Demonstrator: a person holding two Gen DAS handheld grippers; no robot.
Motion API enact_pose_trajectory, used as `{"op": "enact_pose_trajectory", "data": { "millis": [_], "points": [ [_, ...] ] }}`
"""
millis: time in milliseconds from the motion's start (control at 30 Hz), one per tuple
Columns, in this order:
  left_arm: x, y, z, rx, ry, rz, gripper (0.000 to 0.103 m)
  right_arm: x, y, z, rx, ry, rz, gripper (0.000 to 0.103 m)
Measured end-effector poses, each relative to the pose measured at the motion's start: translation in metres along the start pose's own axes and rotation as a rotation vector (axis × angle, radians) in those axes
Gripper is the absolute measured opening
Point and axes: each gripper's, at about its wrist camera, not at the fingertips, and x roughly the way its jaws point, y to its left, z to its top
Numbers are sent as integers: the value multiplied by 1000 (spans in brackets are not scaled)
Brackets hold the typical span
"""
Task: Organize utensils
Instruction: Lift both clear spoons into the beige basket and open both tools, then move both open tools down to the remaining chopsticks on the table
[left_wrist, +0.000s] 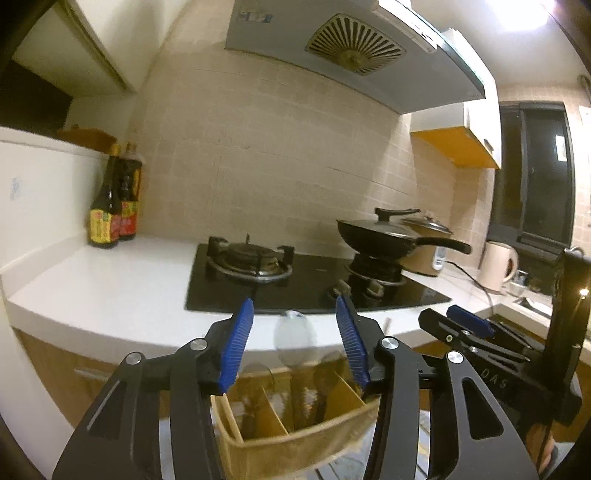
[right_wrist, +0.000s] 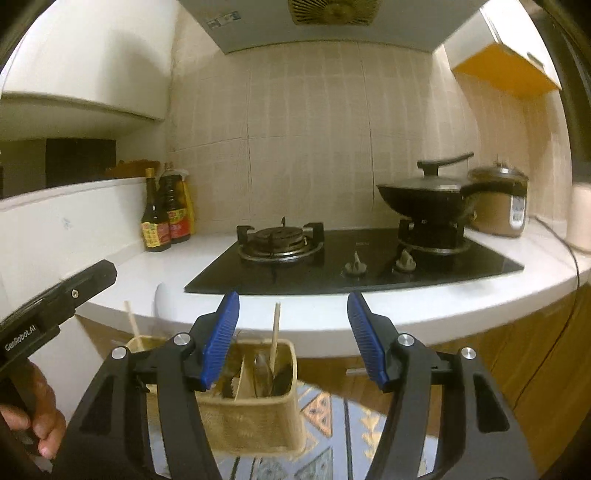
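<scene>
A tan, divided utensil caddy (left_wrist: 295, 424) sits low in front of you, below the front edge of the white worktop (left_wrist: 110, 288). Its slanted partitions hold utensils (right_wrist: 267, 373), seemingly spoons, though blur hides the detail. One pale chopstick (right_wrist: 275, 332) stands up out of the caddy, and another pale stick (right_wrist: 133, 325) rises from a part of it further left, partly hidden.

Your left hand-held gripper (left_wrist: 295, 339) hangs just above the caddy with its blue pads well apart and nothing between them except a clear, blurred spoon-like shape (left_wrist: 295, 336) that neither pad touches. Your right hand-held gripper (right_wrist: 293, 339) is also wide and empty, the upright chopstick standing in the gap, nearer the left pad and touching neither.

The step looks like utensils just dropped into their slots, or a reach for the next one. Either next move calls for settling over one item and closing squarely on it.

Beyond, on the worktop: a black gas hob (left_wrist: 295, 284), a lidded wok (left_wrist: 384, 236), a rice cooker (right_wrist: 498, 203), sauce bottles (left_wrist: 110, 206) and a kettle (left_wrist: 498, 266)
</scene>
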Motion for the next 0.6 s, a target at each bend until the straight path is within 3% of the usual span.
{"op": "enact_pose_trajectory", "data": {
  "millis": [300,600],
  "points": [
    [-59,2,19,-28,58,-21,46,-42,0,-5,36,159,60,57],
    [-101,-3,10,12,225,12,46,-56,36,-47,-26,488,118,57]
  ]
}}
